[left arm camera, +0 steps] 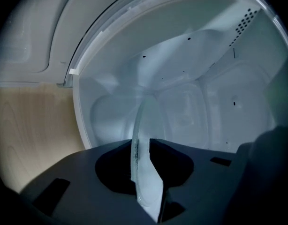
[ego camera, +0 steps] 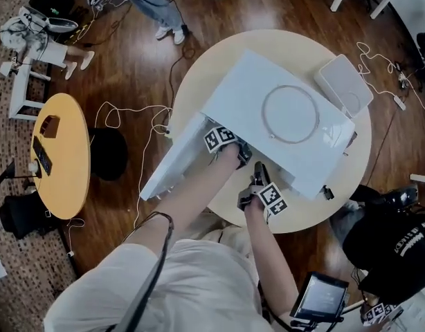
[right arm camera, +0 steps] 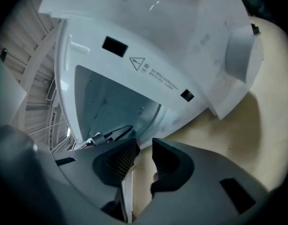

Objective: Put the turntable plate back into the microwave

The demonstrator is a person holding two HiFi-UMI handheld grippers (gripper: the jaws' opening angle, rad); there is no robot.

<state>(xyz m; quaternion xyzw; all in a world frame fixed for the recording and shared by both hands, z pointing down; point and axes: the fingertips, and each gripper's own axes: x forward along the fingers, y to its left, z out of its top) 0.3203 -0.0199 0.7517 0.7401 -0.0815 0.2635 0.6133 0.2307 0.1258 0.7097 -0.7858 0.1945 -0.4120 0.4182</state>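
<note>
One ring (ego camera: 263, 114) lies atop the microwave (ego camera: 240, 88), white box (ego camera: 342, 83) beside.

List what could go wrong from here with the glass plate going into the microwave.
1. The left gripper clamps the turntable plate only at its rim, so the glass could slip or swing in the jaws.
2. The plate reaches into the microwave cavity; setting it down could knock it against a wall.
3. The right gripper is open and empty outside the cavity, so nothing backs up that single grip.
</note>
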